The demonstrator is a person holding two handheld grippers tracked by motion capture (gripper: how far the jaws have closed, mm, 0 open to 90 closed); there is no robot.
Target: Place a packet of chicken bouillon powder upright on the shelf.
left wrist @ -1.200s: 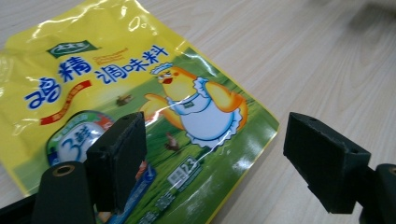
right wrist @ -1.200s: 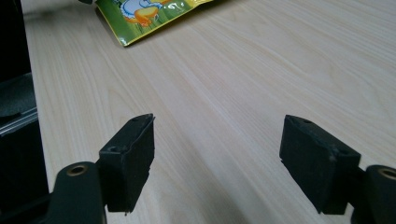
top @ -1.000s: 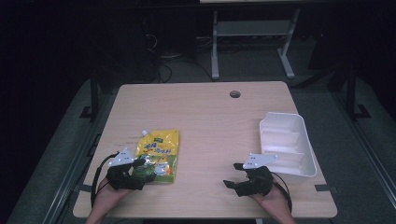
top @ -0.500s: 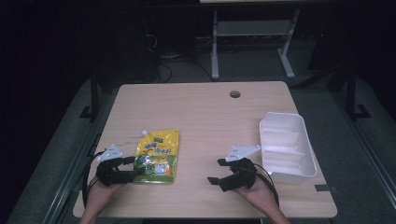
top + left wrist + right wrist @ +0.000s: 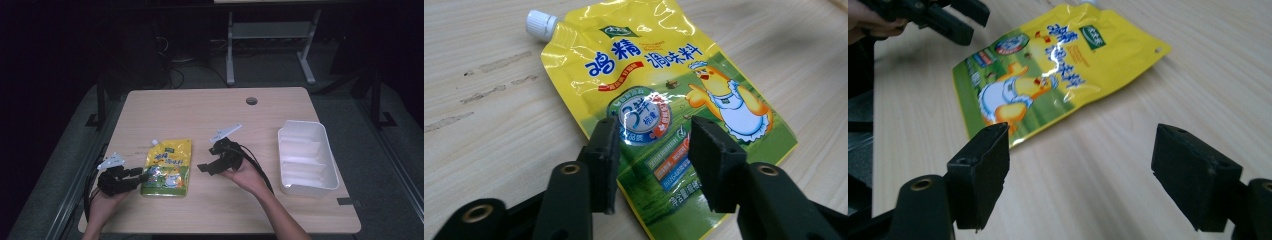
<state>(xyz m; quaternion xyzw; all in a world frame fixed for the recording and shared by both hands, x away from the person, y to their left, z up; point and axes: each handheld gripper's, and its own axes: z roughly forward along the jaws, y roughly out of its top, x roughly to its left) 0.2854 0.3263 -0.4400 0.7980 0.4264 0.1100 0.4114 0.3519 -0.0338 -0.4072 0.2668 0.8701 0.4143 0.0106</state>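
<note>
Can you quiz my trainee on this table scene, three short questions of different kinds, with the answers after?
1. True or false: the yellow pouch lies flat on the table.
2. Which gripper is at the pouch's edge? A) the left gripper B) the right gripper C) both
3. What stands at the far right of the table?

Key:
1. True. It lies flat, its white cap toward the far side.
2. A. The left gripper's jaws have just been closing, with the pouch's lower corner between them; the pads do not clearly press it yet. The right gripper is open, short of the pouch, over bare wood.
3. A white tray with compartments, nothing in it.
</note>
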